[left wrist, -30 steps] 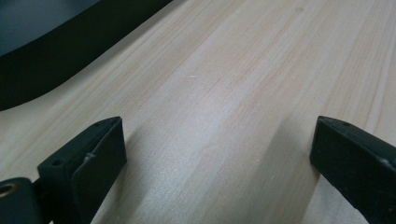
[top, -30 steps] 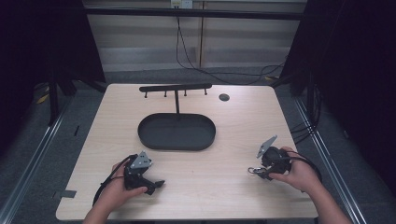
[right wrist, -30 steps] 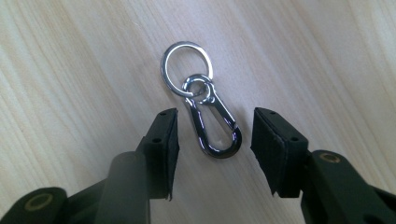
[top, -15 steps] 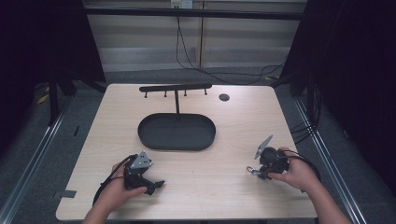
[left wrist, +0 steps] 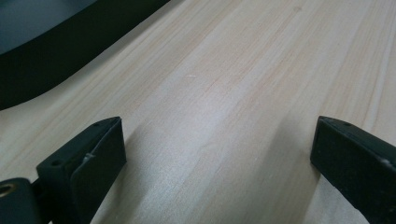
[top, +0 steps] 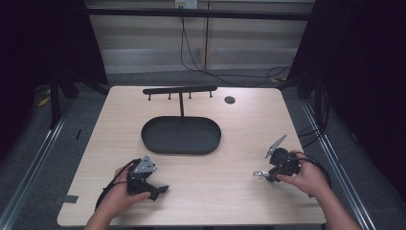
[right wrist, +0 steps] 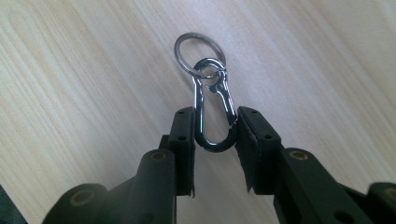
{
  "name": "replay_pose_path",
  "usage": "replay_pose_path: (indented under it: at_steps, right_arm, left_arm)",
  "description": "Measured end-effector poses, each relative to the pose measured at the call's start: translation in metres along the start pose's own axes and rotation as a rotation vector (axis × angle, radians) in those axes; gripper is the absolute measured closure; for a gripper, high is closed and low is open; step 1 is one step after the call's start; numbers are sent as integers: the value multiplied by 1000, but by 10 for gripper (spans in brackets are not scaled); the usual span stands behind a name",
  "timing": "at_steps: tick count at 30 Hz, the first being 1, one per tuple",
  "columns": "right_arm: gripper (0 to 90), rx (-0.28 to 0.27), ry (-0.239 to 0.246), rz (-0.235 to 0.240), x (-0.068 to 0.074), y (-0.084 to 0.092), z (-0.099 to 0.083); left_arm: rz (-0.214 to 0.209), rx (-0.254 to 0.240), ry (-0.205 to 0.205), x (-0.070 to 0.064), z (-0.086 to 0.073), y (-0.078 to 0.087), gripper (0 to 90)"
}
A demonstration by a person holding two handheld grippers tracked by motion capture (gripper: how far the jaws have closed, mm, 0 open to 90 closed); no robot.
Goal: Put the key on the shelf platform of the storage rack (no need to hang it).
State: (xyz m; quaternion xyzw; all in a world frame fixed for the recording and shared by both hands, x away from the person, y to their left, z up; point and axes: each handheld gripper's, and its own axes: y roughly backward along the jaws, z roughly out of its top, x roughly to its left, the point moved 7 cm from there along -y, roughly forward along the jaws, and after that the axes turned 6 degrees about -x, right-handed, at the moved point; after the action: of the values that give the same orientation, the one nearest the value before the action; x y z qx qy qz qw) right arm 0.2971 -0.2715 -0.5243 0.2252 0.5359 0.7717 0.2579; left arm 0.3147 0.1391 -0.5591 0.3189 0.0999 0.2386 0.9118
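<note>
At the near right of the wooden table [top: 239, 163], the right gripper [top: 266, 176] has its jaws pinched on a small metal carabiner clip [right wrist: 214, 112]. In the right gripper view the two black pads press the clip's lower loop from both sides, and the clip's far end carries a round key ring [right wrist: 200, 50] that lies over bare wood beyond the fingertips. From the high view the clip shows as a small shiny glint at the tip of that gripper, low over the tabletop, and I cannot tell whether it is lifted or resting on the wood. The jaws have just closed in on it, and the clip sits squarely between them.

At the near left, the left gripper [top: 158, 191] sits low over the table in the person's left hand [top: 117, 196]. Its jaws stand wide apart in the left gripper view, with nothing between them but plain wood grain.

Farther off, around the middle of the table, lies a black oval tray [top: 181, 135]. Just behind it stands a black hook rack [top: 180, 90] on a thin post. A small dark round spot [top: 230, 99] sits to the right of the rack, near the far edge.
</note>
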Motion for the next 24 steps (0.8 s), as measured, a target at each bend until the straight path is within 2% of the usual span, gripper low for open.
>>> replay_pose_path:
  at_steps: [9, 15, 19, 24]
  right_arm:
    - [690, -29, -28, 3, -3, 16, 9]
    - [690, -75, -63, 12, -6, 30, 21]
    - [690, -75, -60, -4, -6, 37, 29]
    - [690, -84, -58, -3, -6, 40, 38]
  left_arm:
    - [0, -1, 0, 0, 0, 0, 31]
    - [0, 0, 0, 0, 0, 0, 31]
    - [0, 0, 0, 0, 0, 0, 31]
    - [-1, 0, 0, 0, 0, 0, 29]
